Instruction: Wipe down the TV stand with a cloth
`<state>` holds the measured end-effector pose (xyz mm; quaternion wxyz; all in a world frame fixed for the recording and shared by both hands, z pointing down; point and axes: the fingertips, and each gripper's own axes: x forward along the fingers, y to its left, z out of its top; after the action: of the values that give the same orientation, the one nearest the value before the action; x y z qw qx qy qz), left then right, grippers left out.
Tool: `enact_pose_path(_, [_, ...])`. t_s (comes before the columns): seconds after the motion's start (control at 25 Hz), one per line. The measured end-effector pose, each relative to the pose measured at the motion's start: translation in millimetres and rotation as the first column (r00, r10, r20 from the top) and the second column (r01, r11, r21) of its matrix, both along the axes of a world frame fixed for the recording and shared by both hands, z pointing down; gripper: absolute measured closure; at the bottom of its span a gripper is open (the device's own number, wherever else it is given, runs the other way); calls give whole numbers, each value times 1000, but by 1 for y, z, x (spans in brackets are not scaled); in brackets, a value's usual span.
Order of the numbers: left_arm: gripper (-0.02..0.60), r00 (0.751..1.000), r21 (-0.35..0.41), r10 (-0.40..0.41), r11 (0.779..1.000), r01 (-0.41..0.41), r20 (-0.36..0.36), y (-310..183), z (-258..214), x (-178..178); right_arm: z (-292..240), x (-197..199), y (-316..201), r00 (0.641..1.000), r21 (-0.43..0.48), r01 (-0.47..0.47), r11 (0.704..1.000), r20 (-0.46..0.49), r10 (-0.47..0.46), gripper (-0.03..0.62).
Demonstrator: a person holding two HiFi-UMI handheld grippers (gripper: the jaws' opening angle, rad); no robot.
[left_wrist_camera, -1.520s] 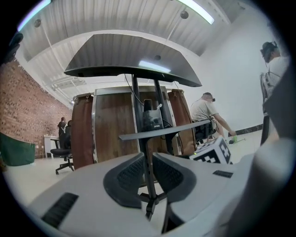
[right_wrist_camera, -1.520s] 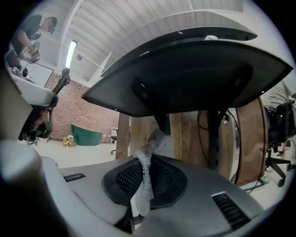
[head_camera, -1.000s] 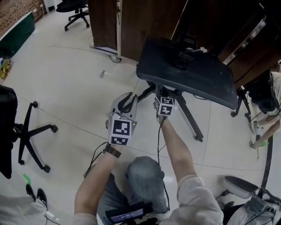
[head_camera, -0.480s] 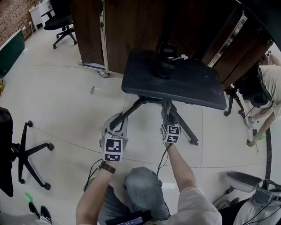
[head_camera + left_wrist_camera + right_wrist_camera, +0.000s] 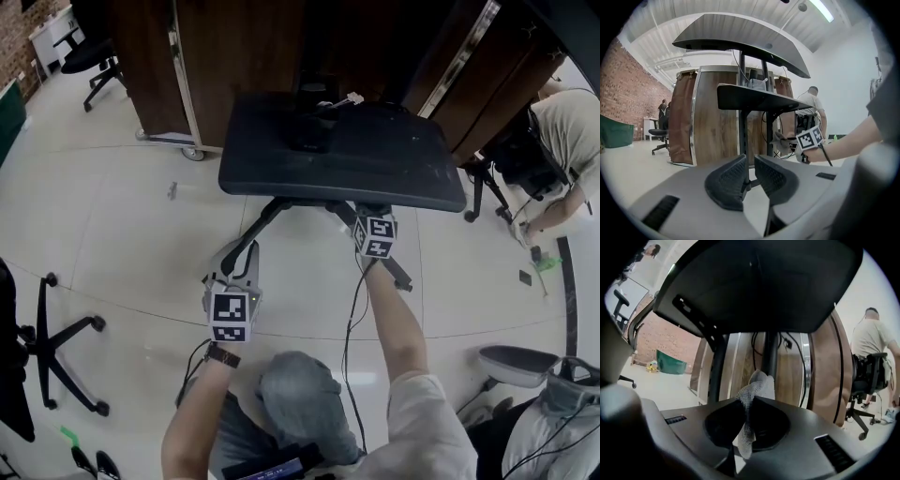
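Observation:
The TV stand's black shelf (image 5: pixel 342 155) stands on splayed black legs (image 5: pixel 262 220) over the pale floor. My right gripper (image 5: pixel 372 214) reaches under the shelf's front edge, its tips hidden there in the head view. In the right gripper view it (image 5: pixel 751 401) is shut on a white mesh cloth (image 5: pixel 752 390), close to the stand's pole (image 5: pixel 769 357) beneath the shelf's underside (image 5: pixel 754 282). My left gripper (image 5: pixel 242 251) hangs lower, by the left leg. Its jaws (image 5: pixel 750 159) stand all but together and hold nothing, pointing at the stand's pole (image 5: pixel 742 126).
A wooden cabinet on castors (image 5: pixel 253 47) stands right behind the stand. Office chairs are at the left (image 5: pixel 56 337) and far back left (image 5: pixel 89 56). A person (image 5: pixel 562 131) bends down at the right near another chair (image 5: pixel 506 150). A chair base (image 5: pixel 520 366) lies at lower right.
My right gripper with the cloth dropped along the stand's leg, then came back up under the shelf's front edge. The left gripper stayed low beside the left leg.

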<state>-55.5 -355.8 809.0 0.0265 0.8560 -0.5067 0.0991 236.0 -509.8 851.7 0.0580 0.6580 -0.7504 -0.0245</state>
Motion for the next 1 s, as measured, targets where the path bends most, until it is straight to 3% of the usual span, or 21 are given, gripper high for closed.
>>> enact_pose_path(0.12, [500, 1000, -6, 0, 1000, 0, 3, -5, 5, 2, 86, 0, 0, 999, -191, 21, 981, 52, -11, 569])
enact_pose_path(0.24, [500, 1000, -5, -2, 1000, 2, -7, -8, 11, -1, 171, 11, 16, 995, -367, 6, 930, 99, 32, 569])
enact_pose_path(0.36, [500, 999, -12, 14, 1000, -15, -35, -2, 19, -2, 225, 29, 40, 990, -466, -35, 884, 102, 93, 569])
enact_pose_path(0.4, [500, 999, -15, 14, 1000, -14, -34, 0, 23, -4, 232, 32, 45, 989, -473, -42, 880, 104, 103, 569])
enact_pose_path(0.48, [500, 1000, -22, 5, 1000, -5, -22, 0, 30, -10, 222, 26, 44, 992, -438, -29, 898, 95, 79, 569])
enact_pose_path(0.6, [500, 1000, -29, -6, 1000, 6, -5, 1, 40, -18, 180, -26, 28, 995, -325, 96, 941, 39, -88, 569])
enact_pose_path(0.68, [500, 1000, -29, -23, 999, 23, 4, 1, 48, -26, 156, -72, 8, 981, -268, 195, 944, 34, -193, 569])
enact_pose_path(0.8, [500, 998, -26, -65, 998, 66, 7, -4, 56, -44, 156, -129, -28, 961, -264, 278, 924, 68, -269, 569])
enact_pose_path(1.0, [500, 988, -32, -152, 988, 151, -25, 8, 65, -90, 219, -196, -45, 935, -396, 345, 851, 68, -347, 569])
